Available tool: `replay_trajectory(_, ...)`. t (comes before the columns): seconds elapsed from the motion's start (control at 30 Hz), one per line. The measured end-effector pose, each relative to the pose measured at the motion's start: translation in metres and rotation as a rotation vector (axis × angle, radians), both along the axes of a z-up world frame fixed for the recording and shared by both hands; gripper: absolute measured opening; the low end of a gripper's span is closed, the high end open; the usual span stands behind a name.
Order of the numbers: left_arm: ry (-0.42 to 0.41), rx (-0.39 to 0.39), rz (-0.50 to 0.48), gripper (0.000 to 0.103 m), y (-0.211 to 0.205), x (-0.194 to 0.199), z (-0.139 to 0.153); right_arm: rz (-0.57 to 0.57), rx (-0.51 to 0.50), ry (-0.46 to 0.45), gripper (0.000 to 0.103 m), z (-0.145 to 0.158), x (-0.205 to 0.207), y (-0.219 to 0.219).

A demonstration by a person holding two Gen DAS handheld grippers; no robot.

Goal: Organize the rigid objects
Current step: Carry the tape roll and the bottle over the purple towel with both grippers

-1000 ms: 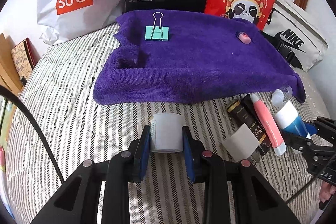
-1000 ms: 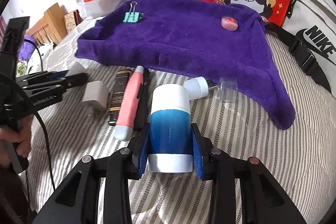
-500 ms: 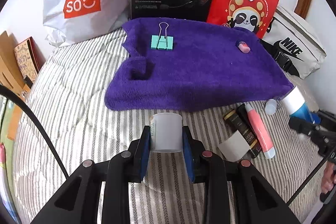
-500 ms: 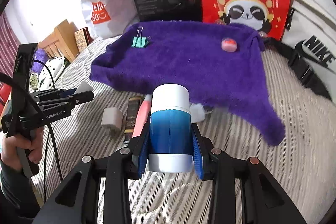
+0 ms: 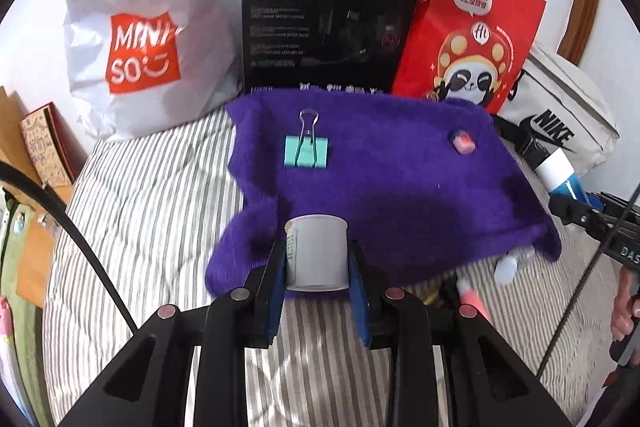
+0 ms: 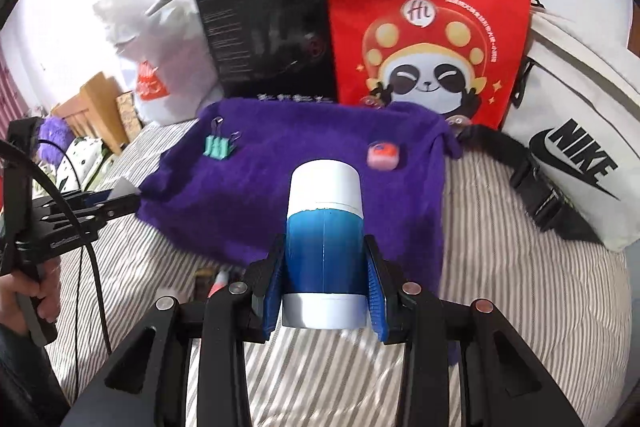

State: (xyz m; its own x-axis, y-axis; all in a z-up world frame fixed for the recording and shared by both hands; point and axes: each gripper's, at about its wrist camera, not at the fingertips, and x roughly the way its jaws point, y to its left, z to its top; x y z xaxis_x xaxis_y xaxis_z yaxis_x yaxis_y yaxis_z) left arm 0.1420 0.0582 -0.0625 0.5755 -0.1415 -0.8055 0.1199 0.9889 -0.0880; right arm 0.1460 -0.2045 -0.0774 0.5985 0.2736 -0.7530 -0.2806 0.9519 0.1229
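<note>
Your striped grey-and-white bed [image 5: 152, 195] carries a fuzzy purple towel [image 5: 392, 187] at mid-frame. Your right gripper [image 6: 324, 287] has its jaws pinching a blue-and-white cylindrical bottle [image 6: 324, 223] at centre; your left gripper [image 5: 316, 271] pinches a small white plastic cup [image 5: 316, 251]. On the towel lie a teal binder clip [image 5: 307, 151], upper centre, and a little pink eraser [image 5: 464, 143], upper right.

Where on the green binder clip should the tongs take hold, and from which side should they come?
Grip the flat green body of the binder clip across its two side edges, coming down from above. It lies flat on the purple towel, with its wire handles pointing toward the black box. The thin handles would probably slip. Both tongs are full now.
</note>
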Motion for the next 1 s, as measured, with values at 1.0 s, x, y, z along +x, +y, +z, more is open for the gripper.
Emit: replay_trajectory(1.0,0.037,-0.056,-0.039,0.027,-0.010,0.075,-0.027,-0.034,-0.096,0.128,0.036,-0.039,0.074,0.007)
